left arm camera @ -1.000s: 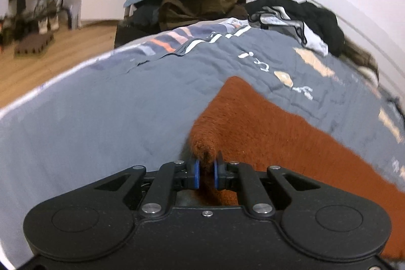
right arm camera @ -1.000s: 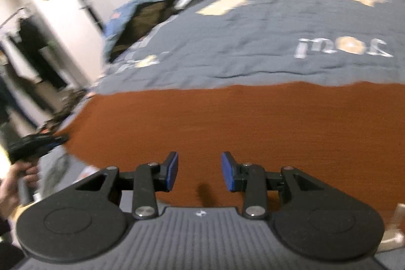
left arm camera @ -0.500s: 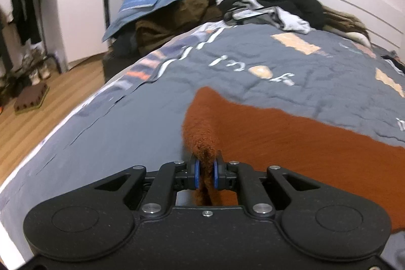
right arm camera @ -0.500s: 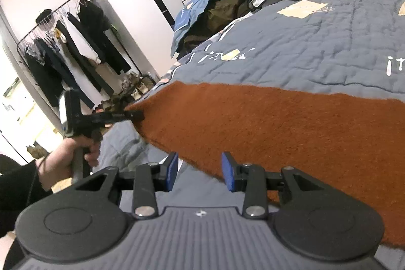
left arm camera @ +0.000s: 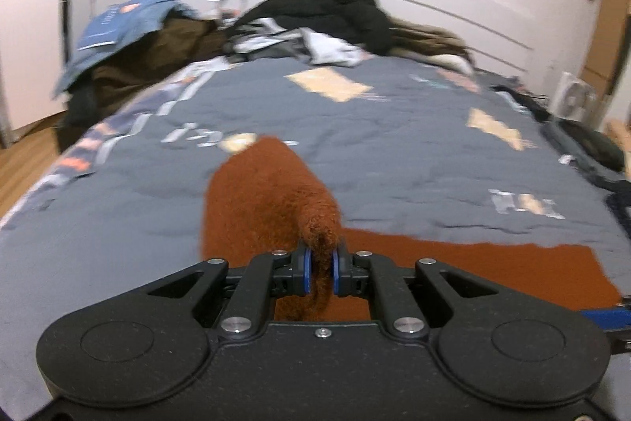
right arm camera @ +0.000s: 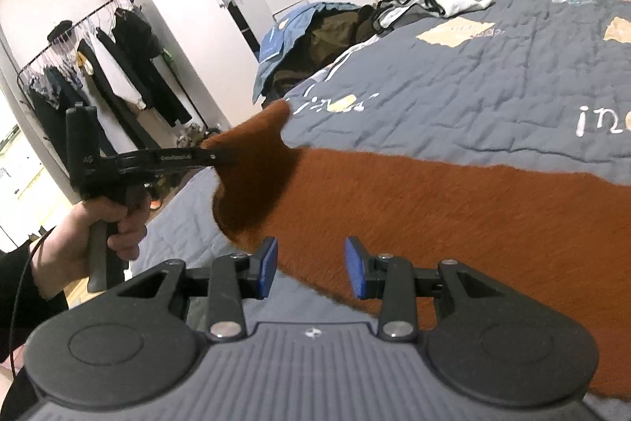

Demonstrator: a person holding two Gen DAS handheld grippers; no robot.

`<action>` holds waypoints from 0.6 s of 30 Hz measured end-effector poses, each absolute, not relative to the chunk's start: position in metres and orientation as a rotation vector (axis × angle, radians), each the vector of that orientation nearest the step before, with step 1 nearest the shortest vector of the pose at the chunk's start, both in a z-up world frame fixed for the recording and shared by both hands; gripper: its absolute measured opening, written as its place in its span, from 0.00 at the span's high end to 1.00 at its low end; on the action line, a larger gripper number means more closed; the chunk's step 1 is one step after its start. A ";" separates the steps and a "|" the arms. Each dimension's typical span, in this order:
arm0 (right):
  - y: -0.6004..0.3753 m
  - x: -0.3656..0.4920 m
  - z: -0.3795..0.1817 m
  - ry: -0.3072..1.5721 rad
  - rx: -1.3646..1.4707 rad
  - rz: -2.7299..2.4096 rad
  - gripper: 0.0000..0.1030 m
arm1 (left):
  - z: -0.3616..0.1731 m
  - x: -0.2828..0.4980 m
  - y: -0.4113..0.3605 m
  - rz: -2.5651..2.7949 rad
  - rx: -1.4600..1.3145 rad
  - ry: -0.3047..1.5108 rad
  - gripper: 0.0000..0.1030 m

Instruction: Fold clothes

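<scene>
Bed with grey quilt (left arm camera: 394, 152) fills both views; printed patches and lettering on it. At the far end, against the headboard, a heap of dark and white clothes (left arm camera: 327, 22); beside the bed's left side a second pile topped by a blue garment (left arm camera: 118, 26). Clothes rack (right arm camera: 98, 66) with dark hanging items stands by the white wardrobe (right arm camera: 165, 6), right wrist view. Rust-brown fuzzy garment (right arm camera: 453, 219) lies spread across the near part of the quilt, running side to side. Its left end is lifted off the quilt and bunched. Left gripper (left arm camera: 320, 273): jaws clamped on that raised end, fabric pinched between the blue pads, a fold hanging below them. In the right wrist view the left gripper (right arm camera: 215, 156) is seen from the side, held by a hand (right arm camera: 102, 223) in a dark sleeve, the cloth draped down from its tip. Right gripper (right arm camera: 310, 269): jaws apart, nothing between the pads; it hovers over the near edge of the brown garment, pads not touching it as far as visible.
</scene>
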State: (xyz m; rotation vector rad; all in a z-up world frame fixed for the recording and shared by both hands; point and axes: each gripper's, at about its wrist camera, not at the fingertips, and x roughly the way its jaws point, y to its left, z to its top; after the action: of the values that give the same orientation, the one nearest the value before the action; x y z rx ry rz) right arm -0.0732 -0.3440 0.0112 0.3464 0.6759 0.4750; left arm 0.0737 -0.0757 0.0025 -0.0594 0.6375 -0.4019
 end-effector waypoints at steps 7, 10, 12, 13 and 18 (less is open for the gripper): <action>-0.385 -0.077 0.015 0.662 0.403 0.397 0.64 | -0.015 0.043 -0.150 -0.573 -0.071 0.679 0.91; -0.407 -0.079 0.013 0.673 0.427 0.352 0.64 | -0.037 0.031 -0.178 -0.630 -0.062 0.729 0.91; -0.418 -0.081 0.010 0.679 0.442 0.325 0.63 | -0.061 0.028 -0.189 -0.646 -0.078 0.794 0.91; -0.423 -0.082 0.008 0.685 0.449 0.313 0.62 | -0.070 0.028 -0.192 -0.646 -0.084 0.816 0.91; -0.437 -0.082 -0.005 0.719 0.481 0.273 0.55 | -0.096 0.023 -0.198 -0.639 -0.070 0.829 0.91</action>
State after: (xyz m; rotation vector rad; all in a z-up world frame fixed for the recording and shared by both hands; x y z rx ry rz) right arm -0.0818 -0.4369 -0.0054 0.4810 0.7188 0.2734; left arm 0.0230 -0.1985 -0.0956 -0.0703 0.8295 -0.6387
